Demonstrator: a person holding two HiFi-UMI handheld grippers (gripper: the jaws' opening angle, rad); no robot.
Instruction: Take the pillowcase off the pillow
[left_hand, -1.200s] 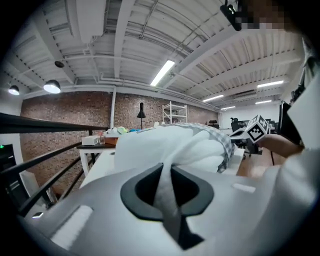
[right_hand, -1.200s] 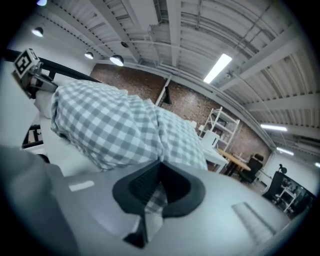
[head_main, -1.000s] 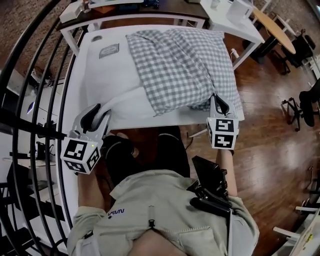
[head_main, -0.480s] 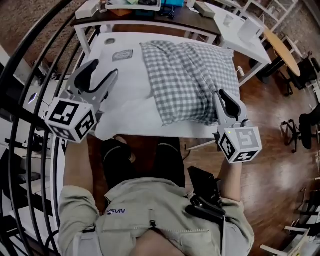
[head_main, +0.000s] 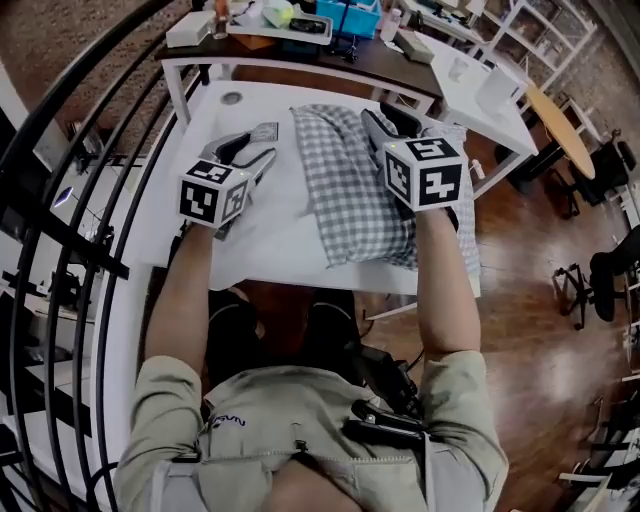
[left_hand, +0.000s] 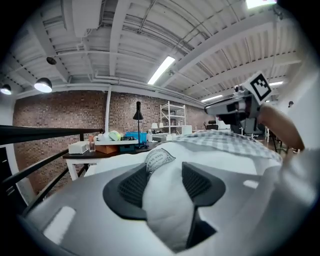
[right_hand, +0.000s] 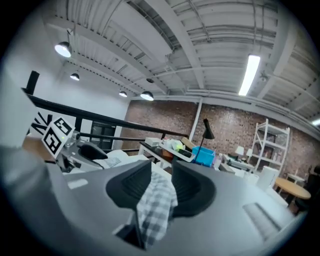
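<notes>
Between the right gripper (right_hand: 161, 172) jaws, just opening, hangs the pillowcase (right_hand: 157, 204).

Pillowcase (head_main: 350, 190): stretch beneath right gripper (head_main: 385, 122) covered by its marker cube (head_main: 423, 172) and forearm (head_main: 440, 280). Label (left_hand: 159, 159) on pillow (left_hand: 165, 200), just past left gripper (left_hand: 165, 180) jaw tips: print too small to read.

The pillowcase (head_main: 350, 190) is soft, creased cloth in a woven check. The pillow (head_main: 280, 215) is plain matt white cloth. The table (head_main: 210, 105) looks smooth and matt, the floor (head_main: 540, 280) glossy wood, the railing (left_hand: 40, 133) black metal.
</notes>
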